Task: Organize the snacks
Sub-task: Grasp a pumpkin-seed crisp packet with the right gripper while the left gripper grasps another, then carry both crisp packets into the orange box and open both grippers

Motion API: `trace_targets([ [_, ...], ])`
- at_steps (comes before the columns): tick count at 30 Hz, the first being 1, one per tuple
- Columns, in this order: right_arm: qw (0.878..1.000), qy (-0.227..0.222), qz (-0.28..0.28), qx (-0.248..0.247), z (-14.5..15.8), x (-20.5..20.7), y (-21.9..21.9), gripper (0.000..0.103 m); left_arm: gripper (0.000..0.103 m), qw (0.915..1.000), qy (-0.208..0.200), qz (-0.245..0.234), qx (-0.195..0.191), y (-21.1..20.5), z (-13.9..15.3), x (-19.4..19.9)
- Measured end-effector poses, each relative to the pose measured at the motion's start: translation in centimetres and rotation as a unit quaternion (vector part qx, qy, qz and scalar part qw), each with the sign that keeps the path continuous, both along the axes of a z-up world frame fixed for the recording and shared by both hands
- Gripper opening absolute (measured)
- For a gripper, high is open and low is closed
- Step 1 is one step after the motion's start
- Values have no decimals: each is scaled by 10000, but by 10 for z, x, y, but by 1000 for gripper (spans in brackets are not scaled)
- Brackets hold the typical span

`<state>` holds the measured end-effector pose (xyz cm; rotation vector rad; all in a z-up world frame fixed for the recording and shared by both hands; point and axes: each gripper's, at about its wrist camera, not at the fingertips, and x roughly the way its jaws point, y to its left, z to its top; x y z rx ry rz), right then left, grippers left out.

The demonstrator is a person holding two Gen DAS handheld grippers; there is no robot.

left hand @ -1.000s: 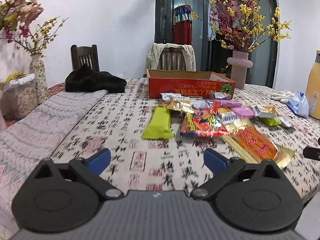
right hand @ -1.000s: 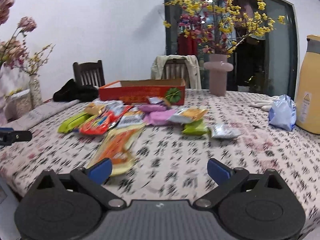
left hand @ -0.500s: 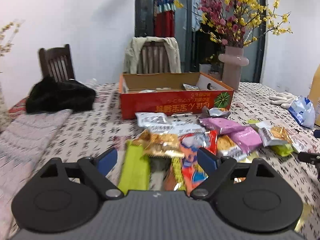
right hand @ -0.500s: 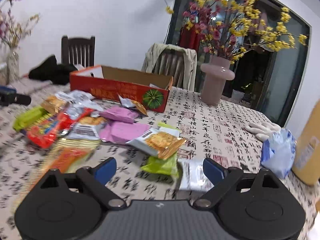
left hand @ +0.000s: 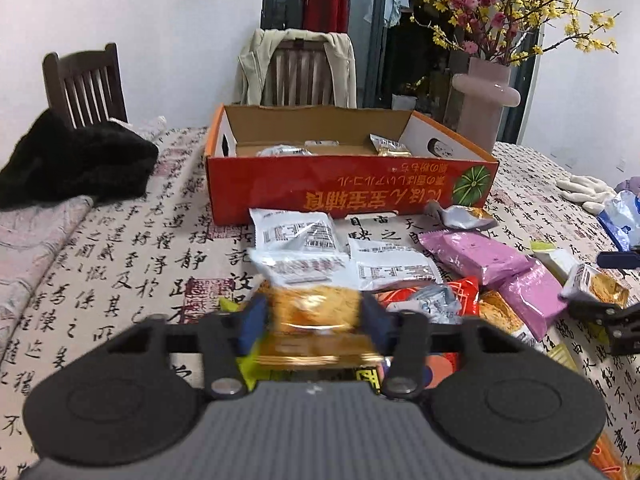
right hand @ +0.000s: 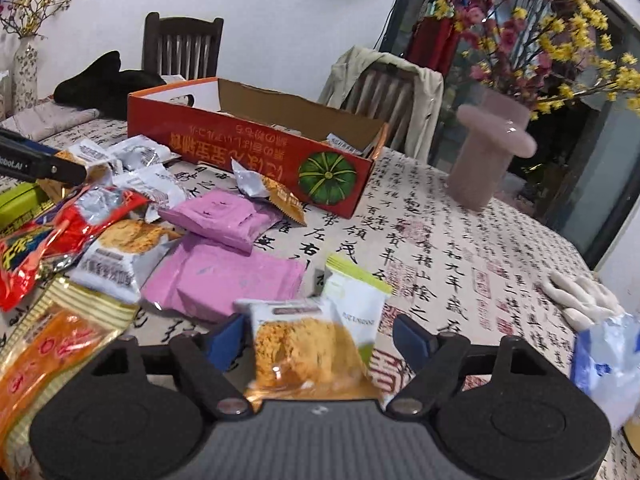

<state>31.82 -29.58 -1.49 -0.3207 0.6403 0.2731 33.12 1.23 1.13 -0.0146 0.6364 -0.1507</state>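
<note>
Each closing tool straddles a packet for boxing: the left tool [left hand: 314,322] is closed on a golden packet [left hand: 316,312]; the right tool [right hand: 318,336], not yet gripping, flanks a biscuit packet [right hand: 304,340]; the red box [left hand: 344,188] waits mid-table.

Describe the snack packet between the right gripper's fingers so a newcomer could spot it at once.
Start at the long red cardboard box on the calligraphy tablecloth, then come toward the camera past the two pink packets. Between the closing right gripper lies a white packet picturing a golden crumbly cake, overlapping a green-edged white sachet.
</note>
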Motion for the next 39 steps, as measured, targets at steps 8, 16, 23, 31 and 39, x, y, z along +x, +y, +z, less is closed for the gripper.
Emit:
trace_targets([
  [8, 9991, 172, -148, 348, -1, -2, -4, 45, 41, 9998, -149, -65, -143, 4, 6, -10],
  [16, 9974, -111, -309, 645, 17, -40, -12, 44, 41, 9984, -468, 152, -283, 16, 23, -52],
  [23, 9954, -469, -239, 796, 42, -71, -16, 44, 41, 9967, -659, 383, -284, 30, 38, -83],
  [31, 9905, -735, 26, 1159, 70, -77, -16, 44, 41, 9938, -1004, 362, -302, 41, 66, -78],
  [39, 9850, -906, 462, 1394, 113, -7, 9, 44, 41, 9912, -1263, 116, -383, 44, 109, 14],
])
